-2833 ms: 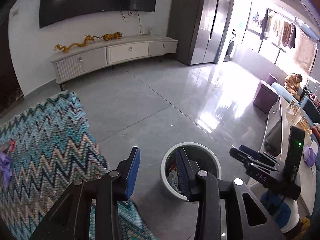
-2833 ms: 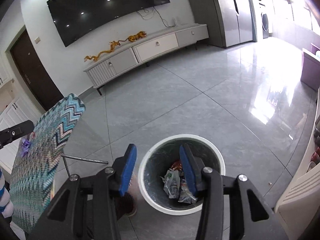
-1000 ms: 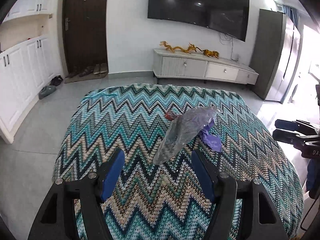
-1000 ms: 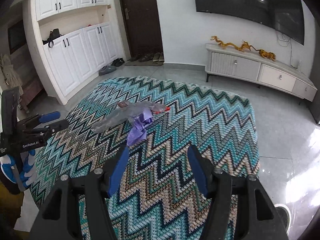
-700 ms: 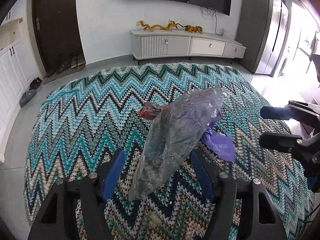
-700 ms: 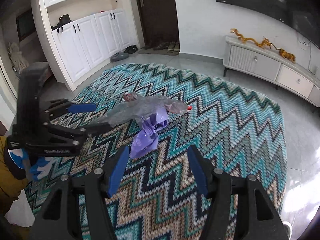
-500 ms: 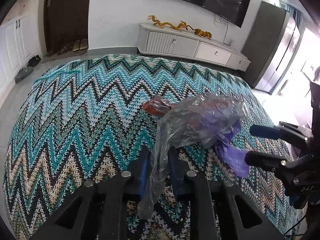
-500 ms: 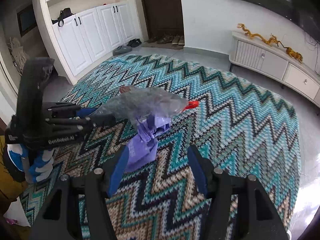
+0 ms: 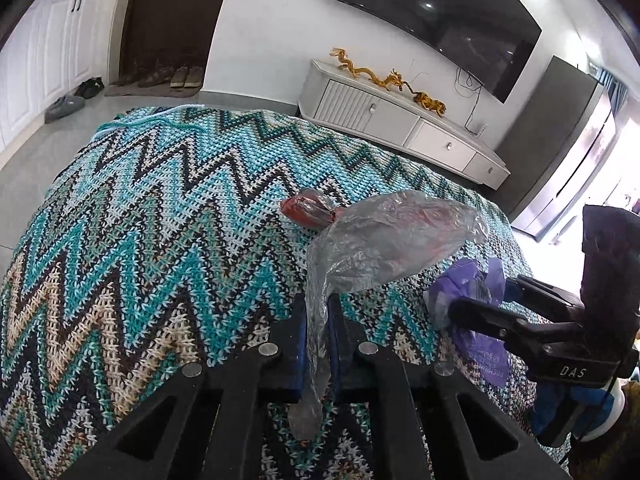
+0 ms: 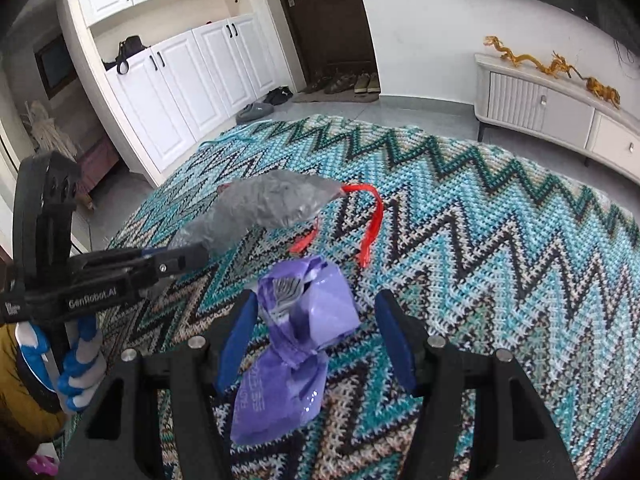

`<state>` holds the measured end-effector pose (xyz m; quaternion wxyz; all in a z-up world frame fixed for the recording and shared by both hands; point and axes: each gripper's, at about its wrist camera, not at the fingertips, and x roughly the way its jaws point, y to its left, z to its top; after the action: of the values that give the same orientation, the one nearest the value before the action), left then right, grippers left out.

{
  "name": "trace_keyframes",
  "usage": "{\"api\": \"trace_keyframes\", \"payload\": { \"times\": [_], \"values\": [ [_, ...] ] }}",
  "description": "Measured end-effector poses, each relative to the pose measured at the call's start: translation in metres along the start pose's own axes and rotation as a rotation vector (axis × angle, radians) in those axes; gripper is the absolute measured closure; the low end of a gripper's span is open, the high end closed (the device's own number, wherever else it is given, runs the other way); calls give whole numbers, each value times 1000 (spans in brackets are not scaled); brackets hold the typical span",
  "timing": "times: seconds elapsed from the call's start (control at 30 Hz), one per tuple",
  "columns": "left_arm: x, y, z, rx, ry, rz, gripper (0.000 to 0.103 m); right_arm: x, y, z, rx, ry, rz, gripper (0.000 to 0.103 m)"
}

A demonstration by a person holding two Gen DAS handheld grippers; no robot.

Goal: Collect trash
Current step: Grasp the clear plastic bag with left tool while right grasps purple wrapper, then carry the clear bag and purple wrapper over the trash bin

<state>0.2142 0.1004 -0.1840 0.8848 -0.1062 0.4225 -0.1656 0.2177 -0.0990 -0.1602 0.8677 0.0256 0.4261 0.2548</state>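
Left gripper (image 9: 318,334) pinches the clear bag (image 9: 384,248); right gripper (image 10: 316,340), spread, straddles the purple wrapper (image 10: 304,320). Pickup step; closing follows.

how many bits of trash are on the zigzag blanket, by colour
clear plastic bag: 1, pinched in the left gripper
purple wrapper: 1, between the open fingers of the right gripper
red wrapper: 1, its red strips trailing on the zigzag blanket
total: 3
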Motion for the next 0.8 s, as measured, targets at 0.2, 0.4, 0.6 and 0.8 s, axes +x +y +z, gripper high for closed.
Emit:
{"api": "trace_keyframes", "payload": {
  "times": [0.2, 0.4, 0.6, 0.8],
  "values": [
    [0, -17, 6, 49, -11, 60, 99, -31, -4, -7, 22, -27, 6, 65],
    [-47, -58, -11, 94, -35, 33, 100, -114, 6, -33, 15, -100, -15, 65],
    [-105, -113, -28, 197, -76, 38, 100, -205, -6, -87, 76, -183, -67, 65],
    [-140, -168, -41, 267, -89, -19, 100, -287, -36, -151, 174, -267, -165, 65]
  ]
}}
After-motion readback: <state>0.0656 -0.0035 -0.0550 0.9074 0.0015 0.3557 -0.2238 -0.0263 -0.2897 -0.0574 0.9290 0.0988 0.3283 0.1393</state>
